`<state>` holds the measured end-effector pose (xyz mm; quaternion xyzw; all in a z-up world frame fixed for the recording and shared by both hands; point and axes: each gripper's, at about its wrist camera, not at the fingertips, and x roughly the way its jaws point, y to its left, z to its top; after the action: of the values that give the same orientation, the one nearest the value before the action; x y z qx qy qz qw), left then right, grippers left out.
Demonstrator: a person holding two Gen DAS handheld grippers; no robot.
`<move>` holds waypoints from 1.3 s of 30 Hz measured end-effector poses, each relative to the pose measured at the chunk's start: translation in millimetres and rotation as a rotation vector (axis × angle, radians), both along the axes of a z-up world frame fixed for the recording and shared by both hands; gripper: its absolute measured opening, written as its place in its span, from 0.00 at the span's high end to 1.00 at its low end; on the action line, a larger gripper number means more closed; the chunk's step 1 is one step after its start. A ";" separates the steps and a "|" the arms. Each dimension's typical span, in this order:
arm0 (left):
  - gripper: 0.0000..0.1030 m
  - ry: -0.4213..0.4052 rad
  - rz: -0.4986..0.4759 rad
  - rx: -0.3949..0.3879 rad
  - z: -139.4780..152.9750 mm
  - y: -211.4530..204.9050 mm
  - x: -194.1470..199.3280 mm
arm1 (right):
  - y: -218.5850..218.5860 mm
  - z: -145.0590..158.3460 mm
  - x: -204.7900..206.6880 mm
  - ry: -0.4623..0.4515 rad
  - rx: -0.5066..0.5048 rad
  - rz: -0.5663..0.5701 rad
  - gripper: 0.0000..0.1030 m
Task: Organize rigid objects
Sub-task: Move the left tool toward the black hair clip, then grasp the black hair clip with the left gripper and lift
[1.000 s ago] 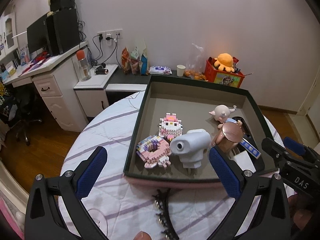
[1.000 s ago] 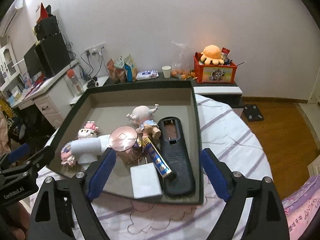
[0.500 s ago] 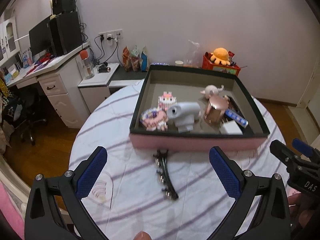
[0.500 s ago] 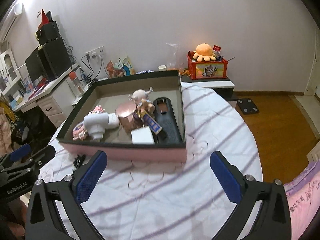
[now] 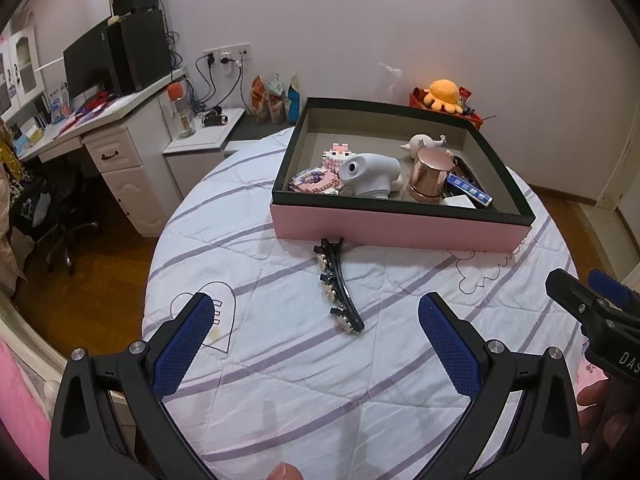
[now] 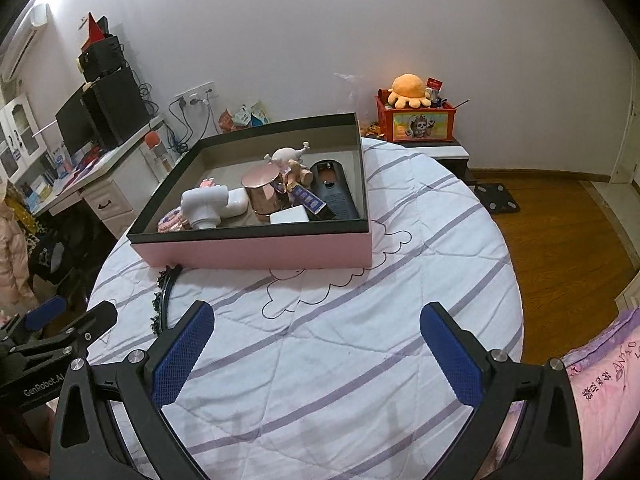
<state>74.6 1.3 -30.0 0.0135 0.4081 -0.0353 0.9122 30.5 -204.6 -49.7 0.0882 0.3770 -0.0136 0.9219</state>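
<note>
A pink box with a black rim (image 5: pixel 400 228) (image 6: pixel 256 250) stands on the round table. It holds a white gun-shaped device (image 5: pixel 370 174) (image 6: pixel 204 204), a copper cup (image 5: pixel 430 176) (image 6: pixel 264 194), block figures (image 5: pixel 316 178), a small doll (image 5: pixel 424 142) (image 6: pixel 286 158), a black remote (image 6: pixel 334 190) and a white block (image 6: pixel 289 215). A black studded hair clip (image 5: pixel 338 286) (image 6: pixel 164 294) lies on the cloth in front of the box. My left gripper (image 5: pixel 320 344) is open just short of the clip. My right gripper (image 6: pixel 316 348) is open and empty over bare cloth.
The table wears a white cloth with purple stripes (image 5: pixel 280 360) (image 6: pixel 420 240). A desk with a monitor (image 5: pixel 100 60) stands at the left, a red toy box with an orange plush (image 6: pixel 414 116) by the far wall, wooden floor (image 6: pixel 560 240) at the right.
Both grippers have pulled back from the box toward the near side of the table. The right jaws have spread a little wider. The hair clip now lies fully in view.
</note>
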 end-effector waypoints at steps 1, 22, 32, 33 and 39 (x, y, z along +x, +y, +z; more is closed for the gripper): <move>0.00 0.000 0.002 0.000 -0.4 0.0 -0.8 | 0.2 -0.2 -0.7 0.000 -0.001 0.001 0.00; 0.00 0.133 0.040 -0.028 -55.7 -8.4 53.3 | -1.2 -22.2 20.1 0.069 0.009 0.008 0.00; 0.02 0.178 0.039 0.013 -81.8 -14.3 79.2 | -6.1 -32.2 36.5 0.100 0.013 0.004 0.00; 0.02 0.175 0.036 0.021 -83.1 -15.4 80.1 | -6.9 -33.0 38.2 0.103 0.013 0.002 0.00; 0.43 0.141 0.007 0.012 -77.3 -16.0 78.4 | -10.1 -33.5 43.2 0.107 0.012 -0.005 0.00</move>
<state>152.9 -14.7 -107.3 0.0150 0.4718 -0.0306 0.8810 73.7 -214.7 -83.1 0.0938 0.4254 -0.0183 0.8999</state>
